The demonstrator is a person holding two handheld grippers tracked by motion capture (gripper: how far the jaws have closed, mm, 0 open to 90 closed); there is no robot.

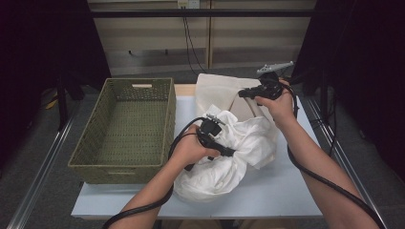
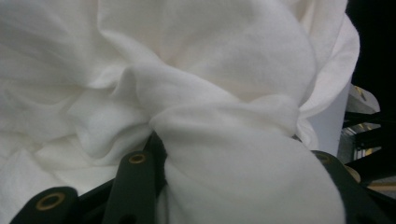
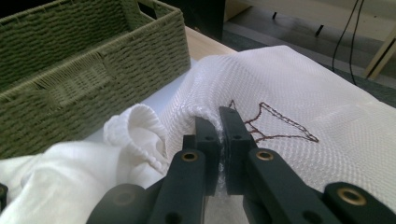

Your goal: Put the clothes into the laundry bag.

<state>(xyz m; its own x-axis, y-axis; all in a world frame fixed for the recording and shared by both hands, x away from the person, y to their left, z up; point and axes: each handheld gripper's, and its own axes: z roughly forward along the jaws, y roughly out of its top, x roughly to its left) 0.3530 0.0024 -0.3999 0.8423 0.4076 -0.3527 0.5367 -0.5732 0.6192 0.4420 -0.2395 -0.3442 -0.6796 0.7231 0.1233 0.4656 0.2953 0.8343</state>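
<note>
A crumpled white cloth point(image 1: 217, 174) lies bunched on the table, partly under the mouth of a white mesh bag point(image 1: 217, 88). My left gripper point(image 1: 230, 152) is shut on a thick fold of the cloth point(image 2: 210, 70), and in the left gripper view the fabric bulges between its jaws point(image 2: 236, 149). My right gripper point(image 1: 242, 94) is held higher at the back right, shut on the edge of the mesh bag point(image 3: 289, 93). Its jaws point(image 3: 217, 122) pinch the bag's rim beside a dark stitched pattern. Part of the cloth point(image 3: 70, 172) lies below them.
A green woven basket point(image 1: 169, 119) stands empty on the left of the pale table point(image 1: 286, 191); in the right gripper view its wall point(image 3: 93, 60) is close to the bag. Cables trail from both grippers. Shelving and dark floor lie beyond the table.
</note>
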